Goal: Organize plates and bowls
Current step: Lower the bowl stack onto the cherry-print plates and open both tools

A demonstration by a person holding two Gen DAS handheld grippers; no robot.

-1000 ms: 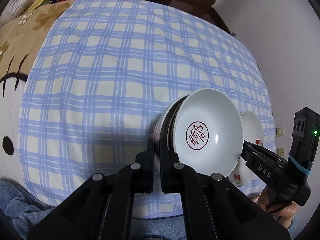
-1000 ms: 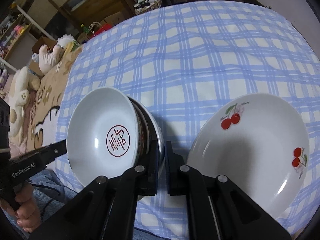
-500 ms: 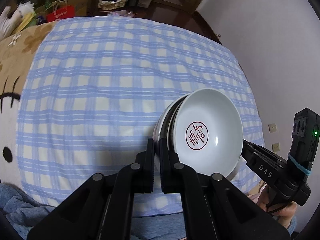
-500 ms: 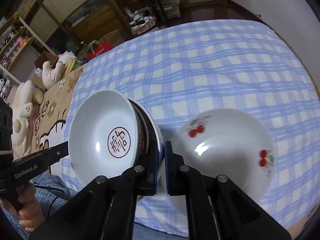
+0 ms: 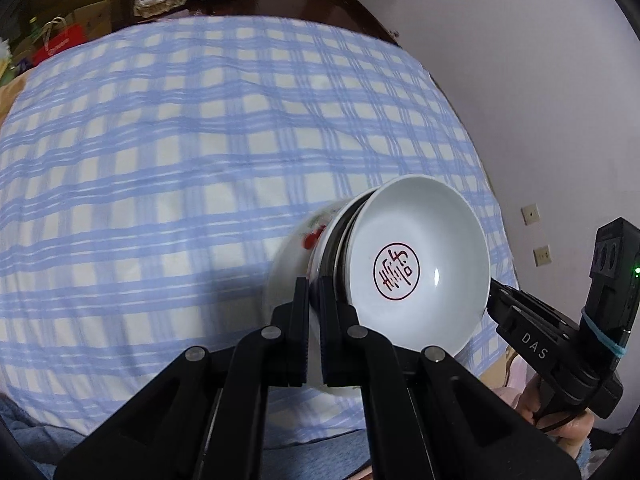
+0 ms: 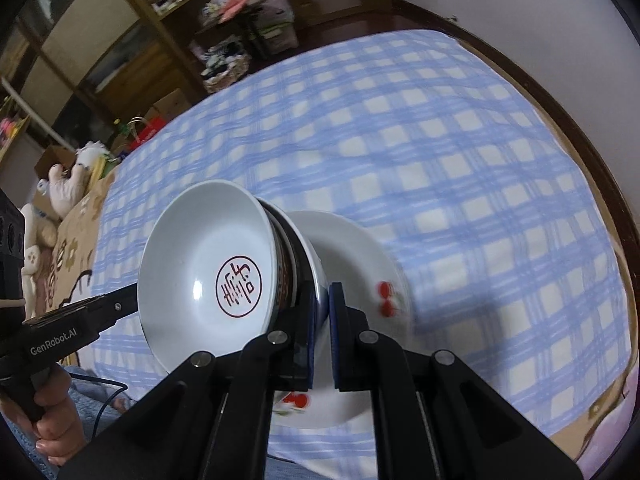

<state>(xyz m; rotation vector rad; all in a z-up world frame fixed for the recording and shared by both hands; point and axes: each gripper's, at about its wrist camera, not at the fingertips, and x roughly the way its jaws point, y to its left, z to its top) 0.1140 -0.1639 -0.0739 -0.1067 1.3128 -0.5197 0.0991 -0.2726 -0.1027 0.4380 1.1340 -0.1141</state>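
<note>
"GenRobot.AI" is printed on the left tongs [image 6: 80,334]; "DAS" on the right tongs [image 5: 534,346]. The bowl [image 6: 208,268] clamped between them bears a red circled seal, unreadable.

Tilted bowl stack [image 6: 208,276] above cherry plate [image 6: 360,264]

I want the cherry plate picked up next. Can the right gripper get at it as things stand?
Probably not: the right gripper is shut on the stack of bowls, held over the cherry plate with the left gripper.

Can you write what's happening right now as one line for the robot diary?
left hand-held gripper: shut on stack of bowls | right hand-held gripper: shut on same stack | held over cherry plate | on checked cloth
</note>
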